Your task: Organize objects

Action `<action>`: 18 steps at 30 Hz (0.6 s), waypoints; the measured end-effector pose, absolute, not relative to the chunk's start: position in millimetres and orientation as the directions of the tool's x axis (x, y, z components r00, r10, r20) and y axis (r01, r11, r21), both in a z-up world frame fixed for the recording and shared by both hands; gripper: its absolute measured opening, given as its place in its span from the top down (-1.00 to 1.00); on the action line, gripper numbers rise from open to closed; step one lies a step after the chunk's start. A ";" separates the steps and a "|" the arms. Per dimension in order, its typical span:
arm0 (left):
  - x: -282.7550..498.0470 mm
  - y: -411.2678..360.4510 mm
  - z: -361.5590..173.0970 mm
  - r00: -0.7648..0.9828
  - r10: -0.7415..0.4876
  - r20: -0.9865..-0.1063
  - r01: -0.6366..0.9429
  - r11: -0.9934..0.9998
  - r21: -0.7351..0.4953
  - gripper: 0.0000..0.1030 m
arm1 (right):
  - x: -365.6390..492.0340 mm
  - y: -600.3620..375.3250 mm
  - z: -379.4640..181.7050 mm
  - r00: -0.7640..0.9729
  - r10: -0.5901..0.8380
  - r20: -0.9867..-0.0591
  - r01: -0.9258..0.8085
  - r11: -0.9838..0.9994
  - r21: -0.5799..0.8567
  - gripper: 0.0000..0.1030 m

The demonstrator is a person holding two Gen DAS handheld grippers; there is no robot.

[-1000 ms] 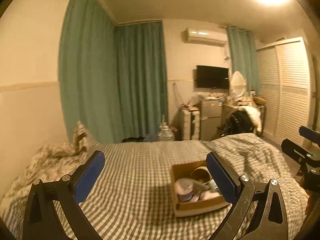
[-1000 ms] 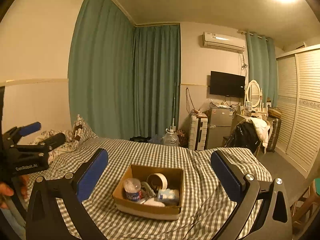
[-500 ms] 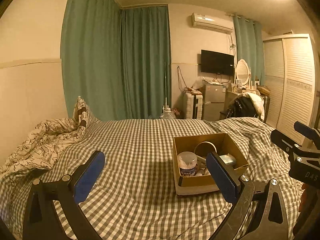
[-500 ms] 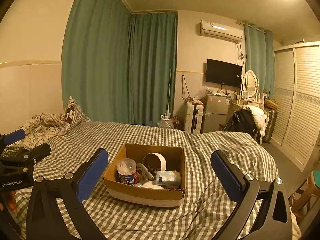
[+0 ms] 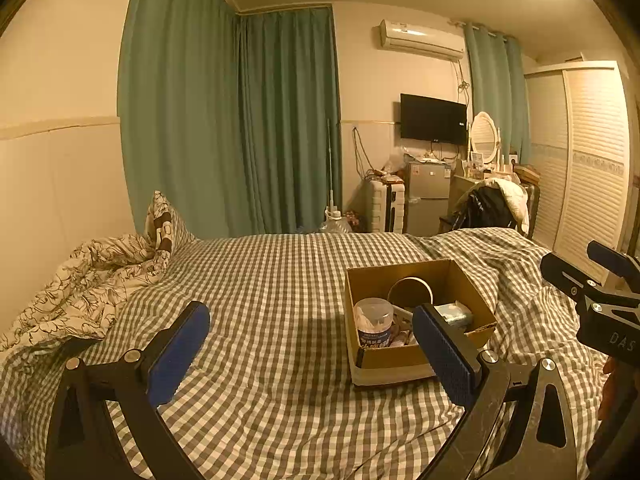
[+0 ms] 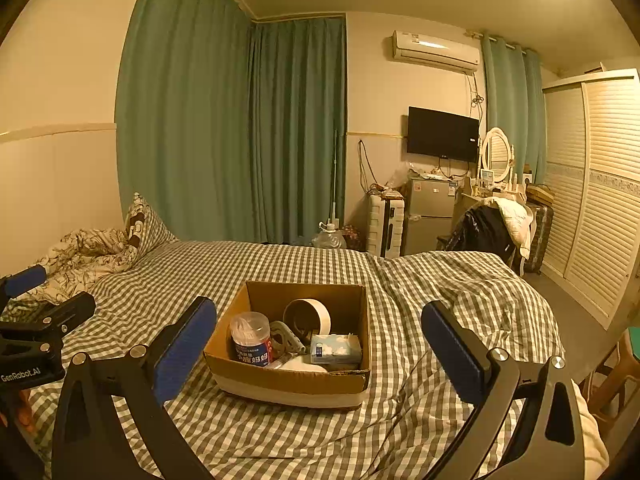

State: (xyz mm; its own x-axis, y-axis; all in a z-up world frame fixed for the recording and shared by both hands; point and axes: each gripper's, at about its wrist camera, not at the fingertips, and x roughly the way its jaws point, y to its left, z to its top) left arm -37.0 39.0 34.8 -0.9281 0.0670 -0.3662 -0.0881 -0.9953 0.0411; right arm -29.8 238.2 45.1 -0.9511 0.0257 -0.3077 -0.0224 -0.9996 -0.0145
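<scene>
I see box point(image 6: 288, 380) nearer than before, bed point(image 5: 260, 280) fills more view; left gripper point(image 5: 310, 350), right gripper point(image 6: 318, 346) both spread apart, empty.

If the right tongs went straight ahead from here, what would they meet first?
Probably the cardboard box on the checked bedspread: it sits centred between the open right tongs, near wall foremost. Depth is uncertain.

Matt brown cardboard box point(image 6: 288, 384) on soft checked cloth bed cover point(image 6: 224, 272), creased. Clear glossy plastic tub point(image 6: 250, 338) with paper label, smooth tape roll point(image 6: 307, 316) inside. Tongs point(image 6: 316, 344): matt black frame, blue textured pads point(image 6: 184, 348), shiny metal screws.
</scene>
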 end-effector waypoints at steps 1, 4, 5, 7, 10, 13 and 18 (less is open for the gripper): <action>-37.1 38.6 34.5 -0.928 0.067 -0.367 -0.088 -0.995 0.042 -1.00 | -28.9 238.0 45.1 -0.952 0.026 -0.306 -0.023 -1.000 -0.014 -0.99; -37.2 38.8 33.9 -0.927 0.068 -0.370 -0.090 -0.995 0.042 -1.00 | -28.9 237.7 45.1 -0.951 0.024 -0.309 -0.021 -1.000 -0.012 -0.99; -37.1 39.0 33.8 -0.927 0.067 -0.370 -0.090 -0.995 0.044 -1.00 | -28.7 237.5 45.0 -0.951 0.023 -0.309 -0.020 -1.000 -0.012 -0.99; -37.4 39.1 33.5 -0.926 0.067 -0.372 -0.091 -0.995 0.046 -1.00 | -29.0 236.2 44.6 -0.950 0.021 -0.313 -0.017 -1.000 -0.014 -0.99; -37.6 38.7 32.6 -0.925 0.064 -0.375 -0.089 -0.995 0.048 -1.00 | -30.2 234.4 43.4 -0.948 0.022 -0.318 -0.017 -1.000 -0.019 -0.99; -38.2 37.8 31.3 -0.923 0.065 -0.380 -0.088 -0.995 0.044 -1.00 | -30.8 233.0 43.0 -0.947 0.018 -0.321 -0.013 -1.000 -0.018 -0.99; -39.1 36.8 29.4 -0.920 0.064 -0.386 -0.088 -0.995 0.044 -1.00 | -32.2 231.4 40.7 -0.946 0.019 -0.323 -0.014 -1.000 -0.018 -0.99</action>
